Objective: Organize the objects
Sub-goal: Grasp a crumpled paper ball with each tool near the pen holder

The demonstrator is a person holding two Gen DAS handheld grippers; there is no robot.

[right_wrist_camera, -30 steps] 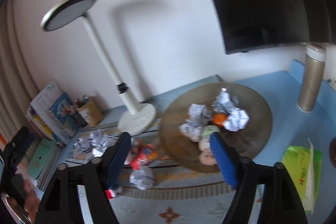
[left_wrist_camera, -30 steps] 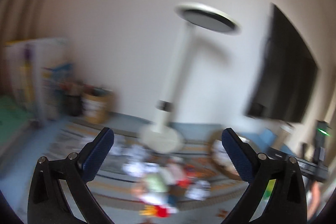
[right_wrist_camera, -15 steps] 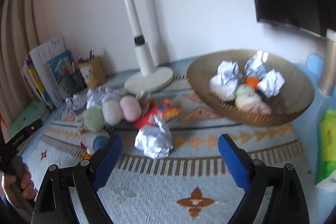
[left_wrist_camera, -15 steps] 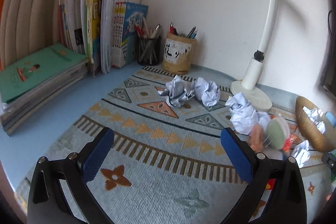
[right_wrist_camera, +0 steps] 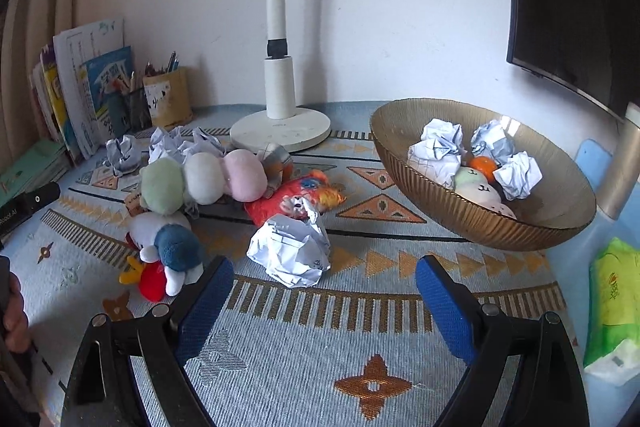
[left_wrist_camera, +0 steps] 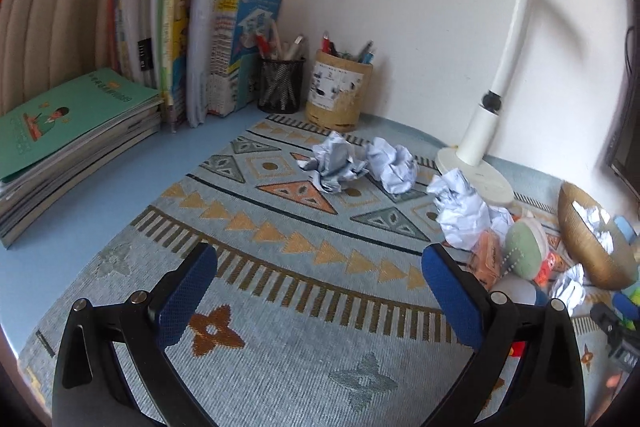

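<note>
Since the earlier frames you have brought both grippers down from facing the wall and lamp head to facing the patterned mat; the right view has also levelled out of its tilt.

Your left gripper hangs over bare mat with its blue pads wide apart and nothing between them. Your right gripper likewise stands wide apart and empty, with a crumpled paper ball lying on the mat just ahead of the gap, untouched.

Loose items on the mat: a three-part plush in green, white and pink, a white and blue duck plush beside the right gripper's left pad, and an orange-red foil packet touching the nearest paper ball. Further paper balls lie near the lamp base, which stands upright against the wall.

The gold bowl sits on the right of the mat and already holds several paper balls, an orange ball and pale round plush pieces.

Along the back: upright books, a green-covered stack lying flat, a black mesh pen cup and a tan pen holder side by side. A green tissue pack lies off the mat on the right.
</note>
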